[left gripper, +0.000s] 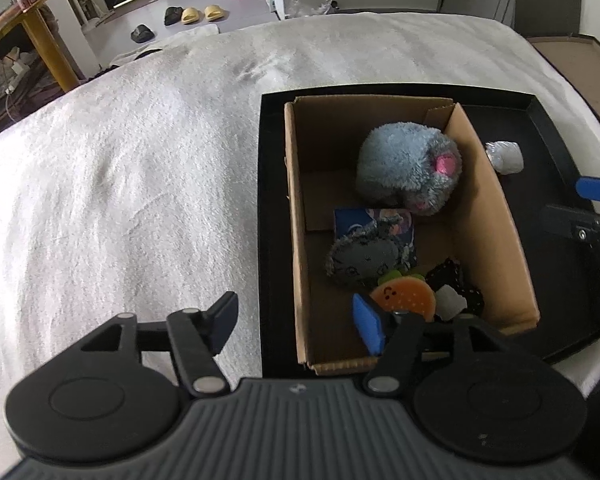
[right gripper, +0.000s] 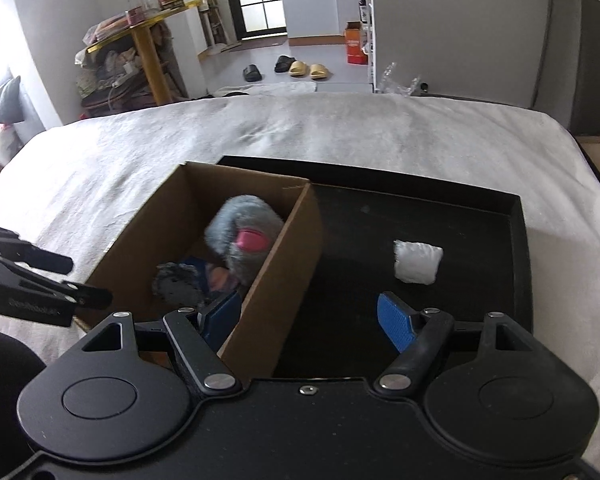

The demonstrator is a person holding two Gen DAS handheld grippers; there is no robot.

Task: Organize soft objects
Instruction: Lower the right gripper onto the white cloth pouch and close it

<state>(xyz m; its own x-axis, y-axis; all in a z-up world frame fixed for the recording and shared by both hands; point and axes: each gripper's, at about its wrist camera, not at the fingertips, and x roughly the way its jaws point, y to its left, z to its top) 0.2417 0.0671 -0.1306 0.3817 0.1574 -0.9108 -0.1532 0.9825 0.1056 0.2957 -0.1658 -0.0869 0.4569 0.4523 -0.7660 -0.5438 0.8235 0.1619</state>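
Note:
A cardboard box [left gripper: 484,208] stands in a black tray [left gripper: 272,200] on a white bedspread. In the box lie a fluffy grey plush with a pink ear [left gripper: 410,168], a dark grey face plush [left gripper: 360,258], an orange burger toy [left gripper: 406,296] and smaller black and white pieces. A small white pillow [left gripper: 504,156] rests on the tray floor beside the box. My left gripper [left gripper: 296,324] is open astride the box's left wall. My right gripper [right gripper: 308,318] is open astride the box's [right gripper: 288,260] right wall, the white pillow [right gripper: 418,260] just ahead of it.
The white bedspread [left gripper: 140,160] spreads wide to the left of and beyond the black tray [right gripper: 380,216]. Past the bed are a yellow-legged shelf [right gripper: 148,48], slippers [right gripper: 300,68] on the floor and an orange carton [right gripper: 356,48]. The left gripper [right gripper: 82,282] shows at the left edge.

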